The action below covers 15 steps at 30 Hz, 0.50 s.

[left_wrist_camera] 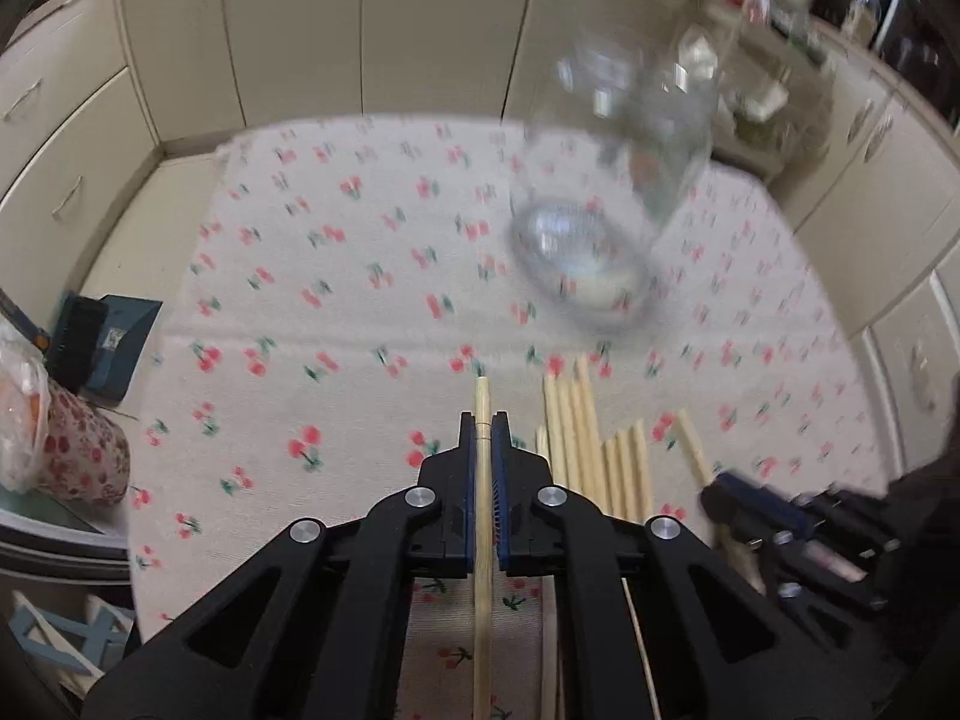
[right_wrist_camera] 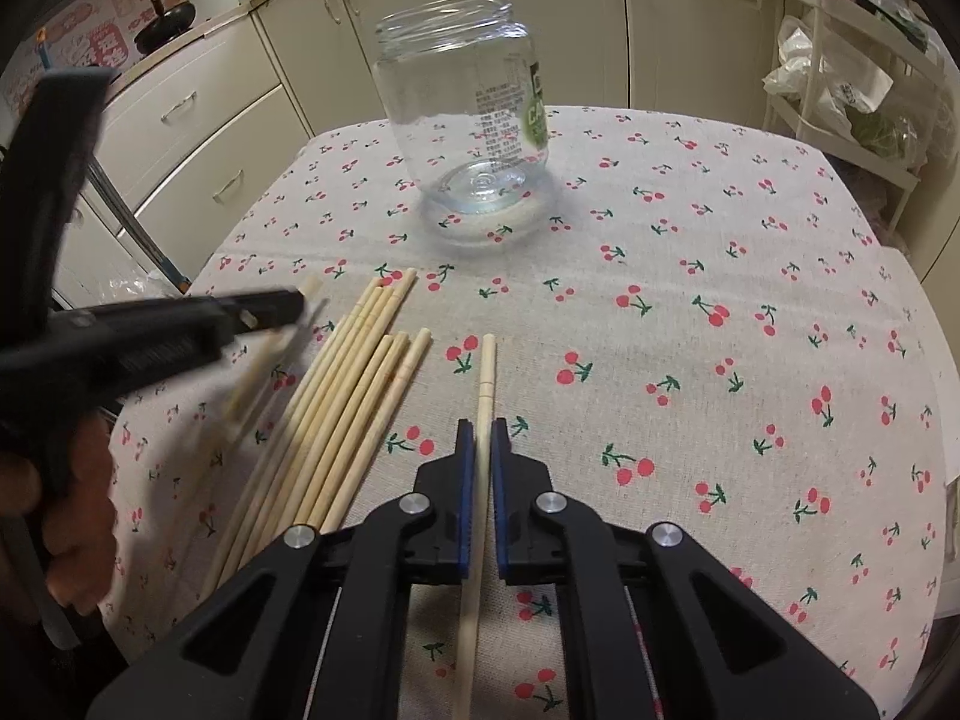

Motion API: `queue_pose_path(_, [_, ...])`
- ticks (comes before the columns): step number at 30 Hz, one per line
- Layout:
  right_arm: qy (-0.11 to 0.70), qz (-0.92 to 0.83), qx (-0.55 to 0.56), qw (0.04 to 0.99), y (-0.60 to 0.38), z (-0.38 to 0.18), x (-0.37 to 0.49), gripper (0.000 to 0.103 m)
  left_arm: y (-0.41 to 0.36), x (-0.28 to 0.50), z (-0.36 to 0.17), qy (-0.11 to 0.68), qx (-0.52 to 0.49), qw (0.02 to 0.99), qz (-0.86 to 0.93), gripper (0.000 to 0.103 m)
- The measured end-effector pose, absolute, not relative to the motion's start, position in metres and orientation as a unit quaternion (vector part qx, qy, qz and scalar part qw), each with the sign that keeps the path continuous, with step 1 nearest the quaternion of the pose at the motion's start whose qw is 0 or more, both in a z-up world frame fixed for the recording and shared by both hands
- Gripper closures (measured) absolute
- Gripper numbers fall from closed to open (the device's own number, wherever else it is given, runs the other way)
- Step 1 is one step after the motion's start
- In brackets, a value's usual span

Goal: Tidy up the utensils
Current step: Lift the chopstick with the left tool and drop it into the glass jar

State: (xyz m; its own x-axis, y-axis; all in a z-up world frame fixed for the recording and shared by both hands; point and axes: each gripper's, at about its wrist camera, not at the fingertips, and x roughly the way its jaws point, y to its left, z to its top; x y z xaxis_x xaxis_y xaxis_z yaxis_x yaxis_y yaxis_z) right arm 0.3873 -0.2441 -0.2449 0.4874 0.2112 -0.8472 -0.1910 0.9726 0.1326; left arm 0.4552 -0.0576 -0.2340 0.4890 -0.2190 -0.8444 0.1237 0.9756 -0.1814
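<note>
A table under a cherry-print tablecloth (right_wrist_camera: 690, 324) is filling both views, its far edge running just in front of cream cabinets (right_wrist_camera: 240, 138) and its right half lying bare of utensils. A clear glass jar (right_wrist_camera: 468, 120) is standing upright and open-mouthed toward the far side, well apart from the utensils. A bundle of wooden chopsticks (right_wrist_camera: 342, 420) is lying on the cloth between the two grippers, tips pointing toward the jar.

The right gripper (right_wrist_camera: 483, 426) is sitting with its blue-padded jaws drawn close around a single chopstick (right_wrist_camera: 485, 378); whether the pads are pressing the wood cannot be told. The left gripper (left_wrist_camera: 483, 420) is clamping another chopstick (left_wrist_camera: 483, 396) between its pads, the tip projecting just beyond the fingertips; the jar appears blurred ahead and to its right.
</note>
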Motion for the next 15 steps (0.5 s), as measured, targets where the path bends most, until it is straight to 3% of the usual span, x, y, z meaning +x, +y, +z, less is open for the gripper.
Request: queue_pose_path(15, [0.492,0.117,0.025,0.862,-0.247,-0.244,0.387,0.097,-0.059,0.487,-0.085,0.255,-0.154,0.94,-0.166,0.098])
